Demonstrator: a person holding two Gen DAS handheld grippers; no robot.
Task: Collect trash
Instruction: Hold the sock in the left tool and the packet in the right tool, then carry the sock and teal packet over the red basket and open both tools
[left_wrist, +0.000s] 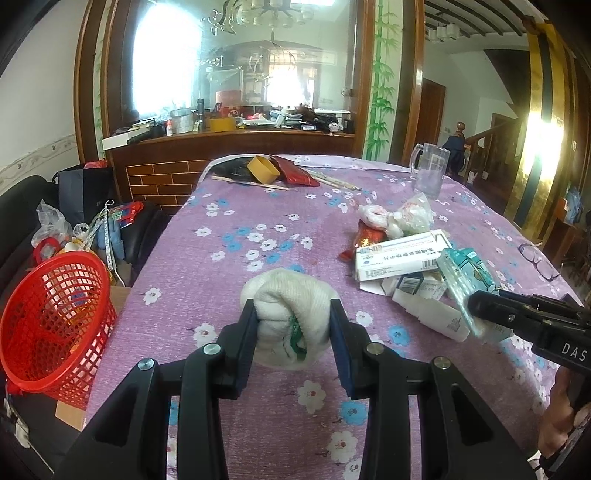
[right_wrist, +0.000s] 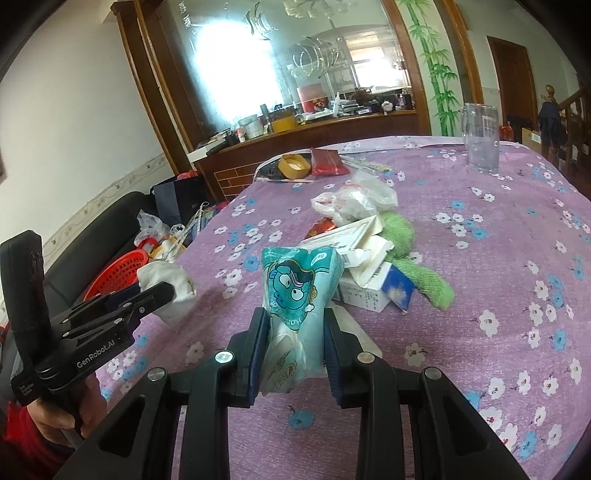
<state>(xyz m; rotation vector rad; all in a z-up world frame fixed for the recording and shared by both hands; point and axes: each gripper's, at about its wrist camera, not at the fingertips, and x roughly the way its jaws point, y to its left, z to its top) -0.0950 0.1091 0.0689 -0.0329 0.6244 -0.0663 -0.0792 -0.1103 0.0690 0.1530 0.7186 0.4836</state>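
My left gripper is shut on a white crumpled wad, held just above the purple flowered tablecloth. My right gripper is shut on a teal snack packet with a cartoon face, which stands upright between its pads. Each gripper shows in the other view: the right gripper at the right edge, the left gripper at the left with the white wad. A red mesh basket stands beside the table's left edge.
A trash pile of cardboard boxes, plastic bags and a green cloth lies right of centre. A glass mug stands at the far right, eyeglasses near the right edge. A yellow box and a red packet lie at the far end.
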